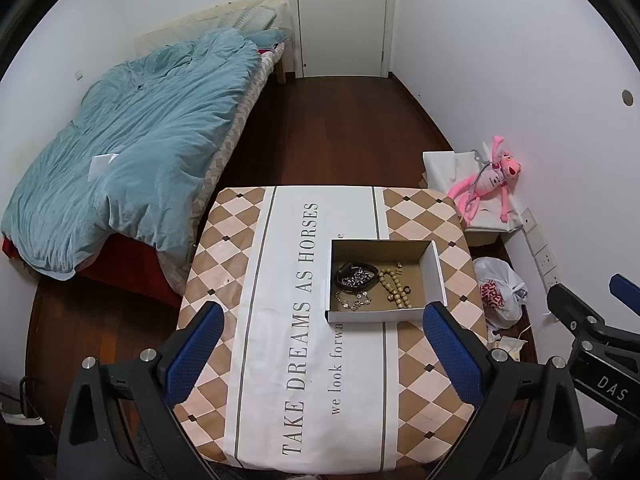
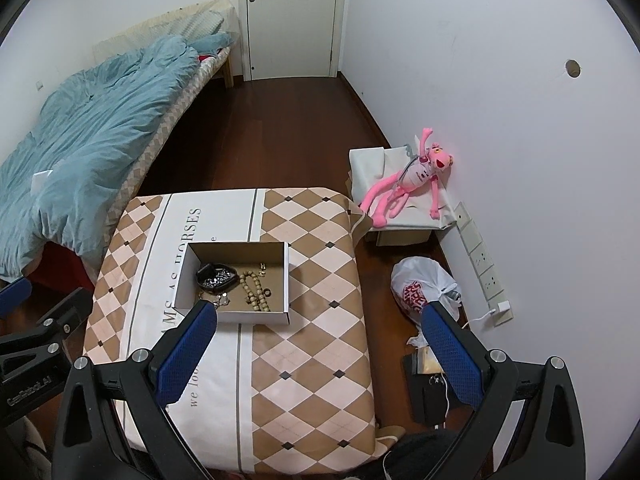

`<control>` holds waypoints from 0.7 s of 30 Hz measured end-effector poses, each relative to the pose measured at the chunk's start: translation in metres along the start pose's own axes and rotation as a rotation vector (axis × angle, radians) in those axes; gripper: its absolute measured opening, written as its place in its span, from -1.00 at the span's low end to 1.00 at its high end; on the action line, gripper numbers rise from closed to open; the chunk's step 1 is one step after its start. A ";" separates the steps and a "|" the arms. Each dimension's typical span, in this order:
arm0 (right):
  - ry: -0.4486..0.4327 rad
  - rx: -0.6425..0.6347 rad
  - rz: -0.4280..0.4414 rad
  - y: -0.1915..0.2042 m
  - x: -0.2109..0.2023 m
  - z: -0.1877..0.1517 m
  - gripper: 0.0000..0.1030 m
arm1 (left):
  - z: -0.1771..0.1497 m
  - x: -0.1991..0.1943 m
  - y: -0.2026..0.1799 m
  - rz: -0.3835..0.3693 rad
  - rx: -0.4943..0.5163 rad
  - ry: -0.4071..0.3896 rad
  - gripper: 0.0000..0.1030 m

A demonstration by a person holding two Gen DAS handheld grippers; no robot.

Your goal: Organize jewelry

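Note:
An open cardboard box (image 1: 435, 270) (image 2: 286, 276) sits on the table with the checked cloth (image 1: 280, 360) (image 2: 312, 340). In it lie a black bracelet with silver chain (image 1: 357, 275) (image 2: 215, 276), a beige bead strand (image 1: 396, 290) (image 2: 254, 292), a silver charm chain (image 1: 354, 300) (image 2: 222, 300) and a small ring (image 1: 407, 289) (image 2: 267, 291). My left gripper (image 1: 323, 320) is open and empty, held above the table in front of the box. My right gripper (image 2: 320, 322) is open and empty, to the right of the box.
A bed with a blue duvet (image 1: 140, 140) stands left of the table. A pink plush toy (image 2: 408, 180) lies on a covered box by the right wall. A white plastic bag (image 2: 424, 292) and dark items (image 2: 426, 388) lie on the floor. A door (image 1: 342, 16) is at the back.

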State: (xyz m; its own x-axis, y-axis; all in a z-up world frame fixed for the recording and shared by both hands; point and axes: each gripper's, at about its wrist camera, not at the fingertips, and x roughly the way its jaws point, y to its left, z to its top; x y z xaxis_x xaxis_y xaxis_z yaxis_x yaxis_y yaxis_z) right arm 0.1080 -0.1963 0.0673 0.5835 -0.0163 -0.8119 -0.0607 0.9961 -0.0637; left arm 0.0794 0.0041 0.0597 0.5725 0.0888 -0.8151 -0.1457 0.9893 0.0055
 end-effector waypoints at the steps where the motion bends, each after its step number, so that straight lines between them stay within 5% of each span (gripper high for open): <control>1: 0.001 -0.001 0.000 0.000 0.000 0.000 1.00 | 0.000 0.000 0.000 0.000 0.002 -0.001 0.98; 21: 0.014 -0.002 0.013 0.002 0.002 -0.002 1.00 | -0.002 0.000 0.003 0.011 0.003 -0.010 0.98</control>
State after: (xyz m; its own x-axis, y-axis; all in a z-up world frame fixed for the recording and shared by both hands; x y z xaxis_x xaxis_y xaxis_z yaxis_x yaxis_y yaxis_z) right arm 0.1077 -0.1948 0.0640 0.5714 -0.0042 -0.8207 -0.0705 0.9960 -0.0541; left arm 0.0774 0.0070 0.0588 0.5787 0.1005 -0.8093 -0.1494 0.9887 0.0160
